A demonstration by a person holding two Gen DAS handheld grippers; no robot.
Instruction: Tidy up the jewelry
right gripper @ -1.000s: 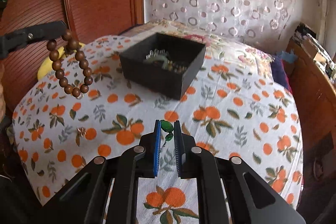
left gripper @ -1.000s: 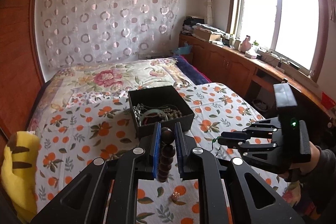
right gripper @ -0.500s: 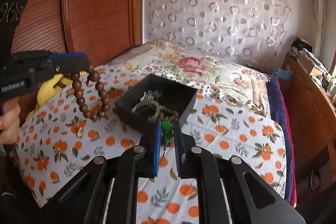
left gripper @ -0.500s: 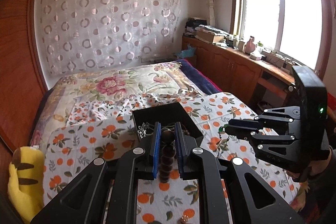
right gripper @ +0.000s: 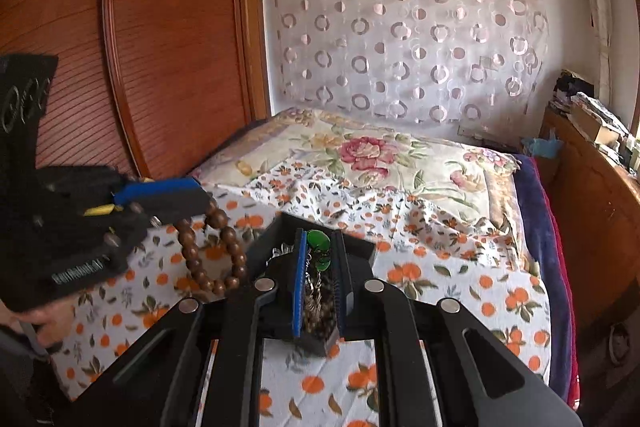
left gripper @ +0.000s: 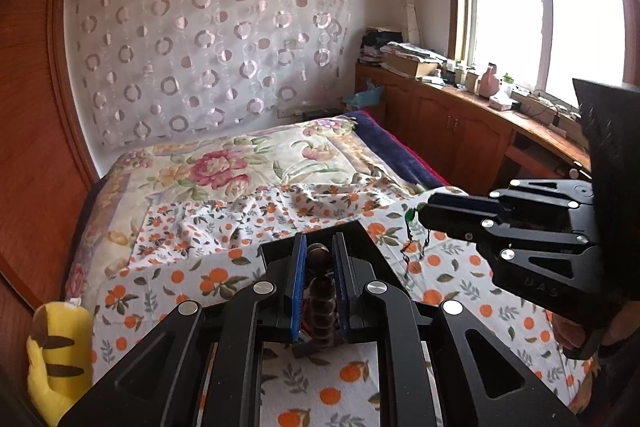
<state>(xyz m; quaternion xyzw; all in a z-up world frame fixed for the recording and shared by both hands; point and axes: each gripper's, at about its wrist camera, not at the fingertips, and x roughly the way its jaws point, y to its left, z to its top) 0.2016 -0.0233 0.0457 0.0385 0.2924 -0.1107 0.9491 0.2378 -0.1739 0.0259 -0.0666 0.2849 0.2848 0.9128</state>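
Observation:
My left gripper (left gripper: 319, 251) is shut on a brown wooden bead bracelet (left gripper: 320, 291), which hangs from it in the right wrist view (right gripper: 216, 255). My right gripper (right gripper: 318, 241) is shut on a green-stone chain necklace (right gripper: 318, 247), seen dangling in the left wrist view (left gripper: 412, 235). Both grippers hover over the black jewelry box (right gripper: 280, 235) on the orange-print cloth (right gripper: 440, 279); the box (left gripper: 360, 239) is mostly hidden behind my fingers and holds several pieces.
A yellow striped plush toy (left gripper: 56, 351) lies at the bed's left edge. A wooden headboard (right gripper: 160, 47) stands on the left. A floral quilt (left gripper: 240, 167) covers the far bed. A wooden cabinet (left gripper: 460, 131) with clutter runs under the window.
Both grippers have risen and moved forward over the box, each still holding its piece. The box now sits directly under the fingers.

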